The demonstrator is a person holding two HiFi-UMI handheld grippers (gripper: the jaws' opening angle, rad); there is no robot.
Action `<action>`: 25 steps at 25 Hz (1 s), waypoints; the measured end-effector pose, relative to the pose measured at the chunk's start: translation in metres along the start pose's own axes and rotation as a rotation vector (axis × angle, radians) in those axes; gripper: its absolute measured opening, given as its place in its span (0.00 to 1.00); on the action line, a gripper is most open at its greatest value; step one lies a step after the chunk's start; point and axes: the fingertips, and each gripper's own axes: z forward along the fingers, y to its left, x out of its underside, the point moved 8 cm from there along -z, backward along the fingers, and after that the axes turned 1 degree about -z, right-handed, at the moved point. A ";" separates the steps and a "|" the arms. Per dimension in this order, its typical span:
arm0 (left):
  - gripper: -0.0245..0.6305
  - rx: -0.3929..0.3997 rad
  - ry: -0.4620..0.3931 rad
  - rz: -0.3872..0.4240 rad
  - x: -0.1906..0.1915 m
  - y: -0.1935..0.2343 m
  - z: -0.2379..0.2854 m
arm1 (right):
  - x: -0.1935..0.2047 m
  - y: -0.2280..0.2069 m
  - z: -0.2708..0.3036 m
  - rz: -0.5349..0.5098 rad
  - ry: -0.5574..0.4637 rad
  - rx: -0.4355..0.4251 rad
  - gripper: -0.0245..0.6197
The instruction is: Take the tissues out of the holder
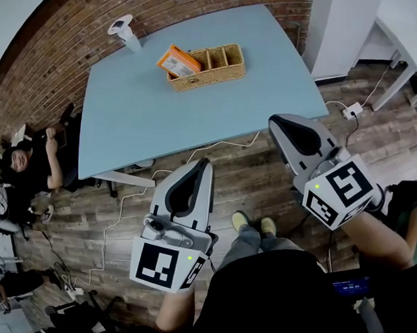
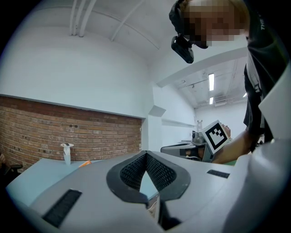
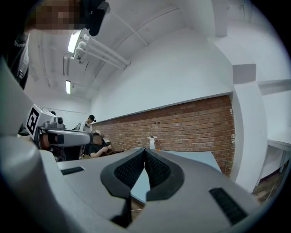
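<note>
A wicker holder (image 1: pixel 213 65) with several compartments stands at the far side of the light blue table (image 1: pixel 197 119). An orange tissue pack (image 1: pixel 177 61) sticks out of its left end, tilted. My left gripper (image 1: pixel 207 163) hangs over the wooden floor short of the table's near edge, shut and empty. My right gripper (image 1: pixel 274 121) is level with the table's right corner, also shut and empty. Both are well away from the holder. In the left gripper view the pads (image 2: pixel 135 171) meet at the tip; in the right gripper view the pads (image 3: pixel 155 168) also touch.
A white stand (image 1: pixel 124 30) sits at the table's back left corner. A person (image 1: pixel 27 164) sits by the brick wall at the left. Cables (image 1: pixel 125 206) run over the floor to a power strip (image 1: pixel 353 110). A white table (image 1: pixel 411 49) stands at the upper right.
</note>
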 end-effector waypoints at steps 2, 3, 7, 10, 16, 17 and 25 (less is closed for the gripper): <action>0.04 0.016 -0.005 0.002 -0.001 0.007 0.003 | -0.003 0.000 0.006 -0.005 -0.002 0.007 0.03; 0.04 0.024 -0.006 0.003 0.000 0.010 0.004 | -0.005 0.000 0.009 -0.008 -0.002 0.011 0.03; 0.04 0.047 -0.010 0.004 0.000 0.020 0.007 | -0.009 0.002 0.021 -0.024 -0.008 0.023 0.03; 0.04 0.059 -0.011 -0.017 0.002 0.031 0.009 | -0.011 0.004 0.031 -0.025 -0.004 0.030 0.03; 0.04 0.067 -0.005 -0.007 0.007 0.054 0.013 | -0.012 0.008 0.054 -0.039 0.014 0.036 0.03; 0.04 0.068 -0.006 -0.004 0.007 0.059 0.013 | -0.012 0.009 0.059 -0.041 0.017 0.037 0.03; 0.04 0.091 -0.013 -0.011 0.012 0.087 0.016 | -0.008 0.016 0.083 -0.047 0.040 0.038 0.03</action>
